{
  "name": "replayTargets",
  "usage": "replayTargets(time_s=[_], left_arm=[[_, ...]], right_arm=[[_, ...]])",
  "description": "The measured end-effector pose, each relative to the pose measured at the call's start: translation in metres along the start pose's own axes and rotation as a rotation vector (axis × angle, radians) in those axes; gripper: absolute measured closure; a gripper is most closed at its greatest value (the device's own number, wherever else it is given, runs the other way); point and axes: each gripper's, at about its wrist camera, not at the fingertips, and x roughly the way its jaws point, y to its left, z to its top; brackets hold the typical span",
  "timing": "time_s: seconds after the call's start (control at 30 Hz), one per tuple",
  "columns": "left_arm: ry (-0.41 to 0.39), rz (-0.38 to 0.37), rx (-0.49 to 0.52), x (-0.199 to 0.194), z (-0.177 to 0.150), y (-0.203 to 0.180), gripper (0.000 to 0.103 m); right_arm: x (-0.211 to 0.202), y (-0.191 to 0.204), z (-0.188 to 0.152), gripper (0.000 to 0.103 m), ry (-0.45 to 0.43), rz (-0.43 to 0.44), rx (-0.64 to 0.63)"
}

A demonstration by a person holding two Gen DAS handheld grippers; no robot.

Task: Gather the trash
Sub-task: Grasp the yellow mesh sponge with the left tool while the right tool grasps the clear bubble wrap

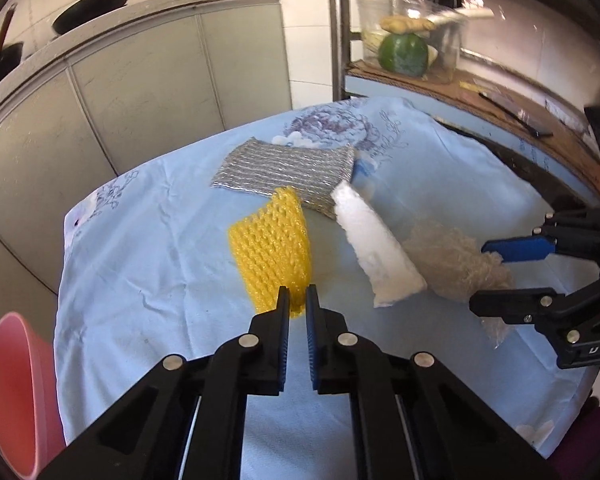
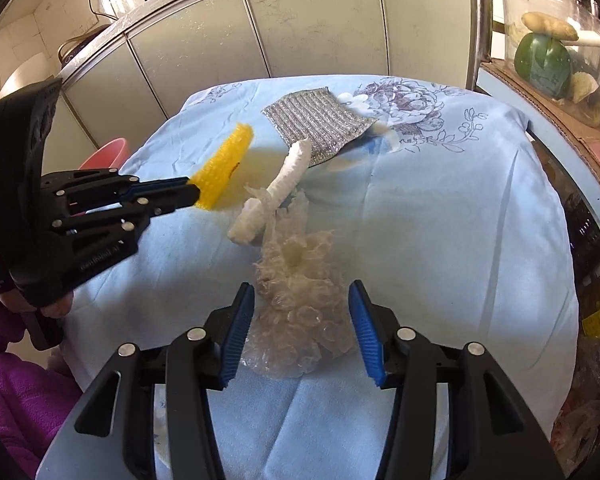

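Note:
A yellow foam net lies on the blue cloth-covered table. My left gripper is shut on its near end; in the right wrist view the gripper pinches the net and lifts it slightly. A white foam piece lies beside it. My right gripper is open, its fingers on either side of a crumpled clear plastic wrap on the table. A silver mesh sheet lies farther back.
A pink bucket stands below the table's left edge. Grey cabinets run behind the table. At the right, a shelf holds a clear container with a green vegetable.

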Motion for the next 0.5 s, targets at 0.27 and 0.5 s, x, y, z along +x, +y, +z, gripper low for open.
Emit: replayTargets(time_s=[0.27, 0.5], left_arm=[[-0.052, -0.001, -0.097, -0.023, -0.005, 0.021, 0.097], [-0.090, -0.004, -0.142, -0.040, -0.010, 0.032, 0.097]], right_arm=[[-0.002, -0.004, -0.002, 0.060, -0.011, -0.007, 0.020], [-0.011, 0.005, -0.003, 0.065, -0.034, -0.030, -0.005]])
